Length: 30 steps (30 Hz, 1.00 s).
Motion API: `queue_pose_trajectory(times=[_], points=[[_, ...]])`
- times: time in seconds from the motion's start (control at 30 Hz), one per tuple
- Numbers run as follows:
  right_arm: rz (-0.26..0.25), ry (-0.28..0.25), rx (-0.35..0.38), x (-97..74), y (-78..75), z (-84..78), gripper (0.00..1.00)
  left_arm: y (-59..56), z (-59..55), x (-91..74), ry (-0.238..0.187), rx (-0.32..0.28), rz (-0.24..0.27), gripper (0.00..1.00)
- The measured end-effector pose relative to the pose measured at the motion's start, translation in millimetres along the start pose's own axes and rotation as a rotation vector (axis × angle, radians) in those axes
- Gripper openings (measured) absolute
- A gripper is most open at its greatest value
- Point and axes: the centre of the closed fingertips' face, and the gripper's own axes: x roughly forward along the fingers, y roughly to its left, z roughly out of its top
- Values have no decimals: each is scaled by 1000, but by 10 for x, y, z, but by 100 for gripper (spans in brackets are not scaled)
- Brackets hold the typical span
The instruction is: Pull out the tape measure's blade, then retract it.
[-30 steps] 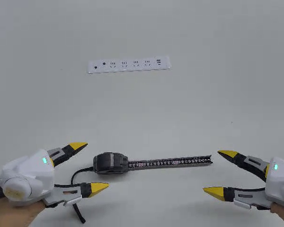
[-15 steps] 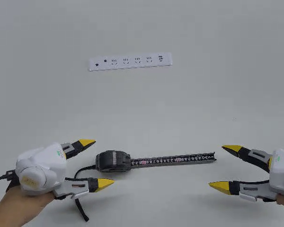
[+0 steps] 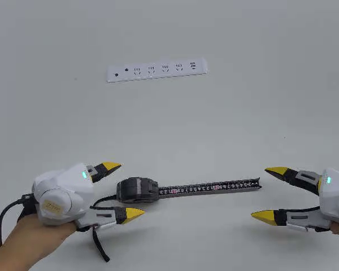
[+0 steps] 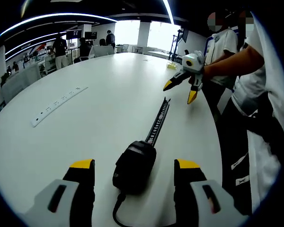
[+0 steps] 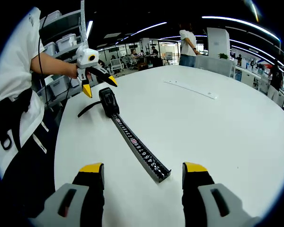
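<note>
Snap-back is the main risk, as I judge it. The tape measure [image 3: 137, 189] lies flat on the table [image 3: 214, 130], near the edge on the person's side, with its blade [image 3: 212, 186] drawn out and nothing holding either end. The left tool [image 3: 124, 189] is spread wide and empty, its jaws to either side of the black case but not touching it. The right tool [image 3: 265, 192] is also spread and empty, just beyond the blade's end hook [image 3: 256, 183]. If the spring is let go while the hook is free, the blade could whip in and jolt the case. The case looks rounded and smooth, so an off-centre pinch may squirt it sideways toward the table's edge. Its black strap [image 3: 99, 248] trails under the left tool and could get caught in the closing jaws. The thin blade also offers the right tool little to grip.
</note>
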Motion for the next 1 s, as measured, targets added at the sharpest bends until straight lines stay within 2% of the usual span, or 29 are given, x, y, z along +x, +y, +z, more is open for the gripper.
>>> queue_pose_trajectory(times=[0.13, 0.57, 0.6, 0.67, 0.7, 0.77, 0.8, 0.87, 0.9, 0.93, 1.0], points=[[-1, -4, 0, 4, -10, 3, 67, 27, -6, 0, 12, -48, 37, 66], [-2, -11, 6, 29, -45, 33, 67, 44, -33, 14, -2, -198, 127, 68], [-3, -14, 5, 30, -46, 45, 67, 74, -23, 11, -9, -213, 154, 69], [-6, -16, 5, 32, -52, 59, 67, 66, -15, 15, -15, -242, 164, 69], [-8, -18, 6, 35, -54, 64, 67, 92, -41, 6, -12, -289, 203, 70], [-10, -20, 6, 42, -56, 66, 67, 39, -28, 40, -23, -302, 194, 71], [-9, -23, 7, 44, -53, 73, 67, 28, -50, 46, -11, -314, 205, 71], [-10, -25, 6, 47, -55, 77, 67, 16, -31, 46, -25, -332, 234, 72], [-11, -28, 9, 48, -59, 79, 67, 4, -42, 53, -22, -348, 240, 73], [-12, -30, 9, 50, -69, 75, 67, 22, -69, 49, -12, -363, 270, 74], [-13, -34, 12, 53, -81, 70, 67, 27, -69, 48, -22, -387, 293, 75]])
